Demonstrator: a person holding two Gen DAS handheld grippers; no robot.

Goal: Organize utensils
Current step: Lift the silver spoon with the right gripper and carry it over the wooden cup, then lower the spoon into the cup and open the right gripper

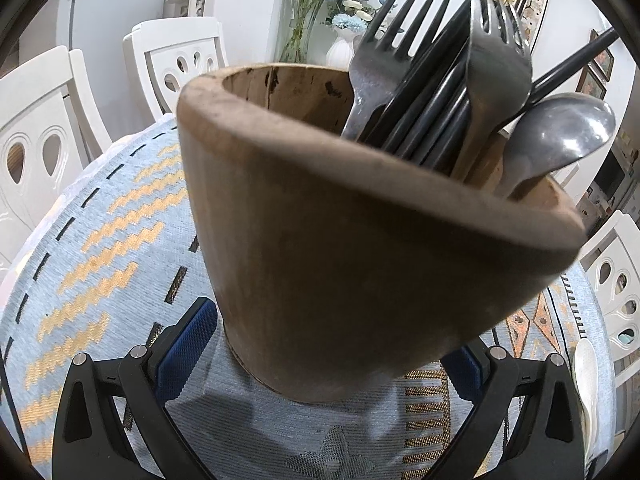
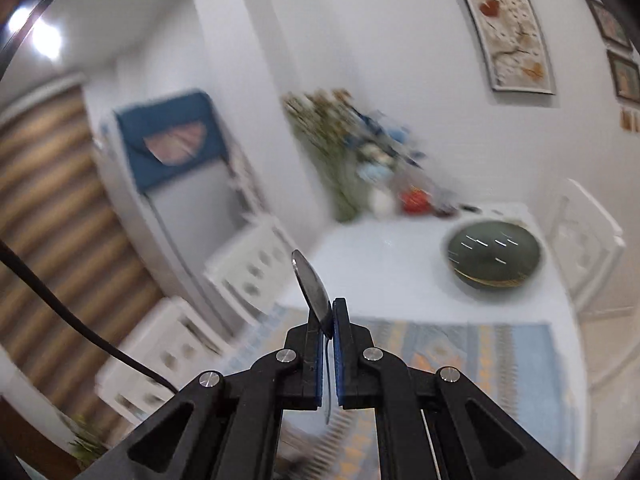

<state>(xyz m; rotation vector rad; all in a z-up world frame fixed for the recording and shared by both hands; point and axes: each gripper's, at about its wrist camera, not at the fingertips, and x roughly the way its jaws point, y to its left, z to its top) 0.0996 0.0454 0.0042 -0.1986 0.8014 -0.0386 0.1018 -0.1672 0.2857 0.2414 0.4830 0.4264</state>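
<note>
- Table [image 1: 120, 216], covered with a pale blue woven cloth [image 1: 256, 432] bearing orange zigzags and black dashes, carries everything in the left wrist view; white chairs [image 1: 36, 128] stand at its far edge.
- Same table seen from above in the right wrist view: the picture is blurred, the patterned cloth covers the near part and a bare white surface lies beyond it.
- Wooden holder [image 1: 340, 272], a thick-walled brown cup, stands upright on the cloth and fills the centre of the left wrist view.
- Left gripper [image 1: 324, 344] has its blue-padded fingers [image 1: 188, 344] spread wide on either side of the holder's base. Whether the pads press on the wood cannot be told; the right-hand pad is mostly hidden behind the holder.
- Dark round bowl [image 2: 494, 254] sits on the bare white part of the table, well apart from the right gripper.
- Vase of flowers [image 1: 316, 12] stands at the back of the table, against the wall.
- Utensils stand in the holder, leaning to its right side: forks [image 1: 384, 40] with tines up, black chopsticks [image 1: 440, 92] and a metal spoon [image 1: 560, 136] with bowl up.
- White spoon [image 1: 586, 384] lies flat on the cloth at the right edge of the left wrist view, beside the left gripper's right finger.
- Right gripper [image 2: 329, 322] is raised above the table, jaws together and clamped on a metal spoon held edge-on [image 2: 312, 288]; its bowl projects beyond the fingertips and its thin handle runs back between the pads.
</note>
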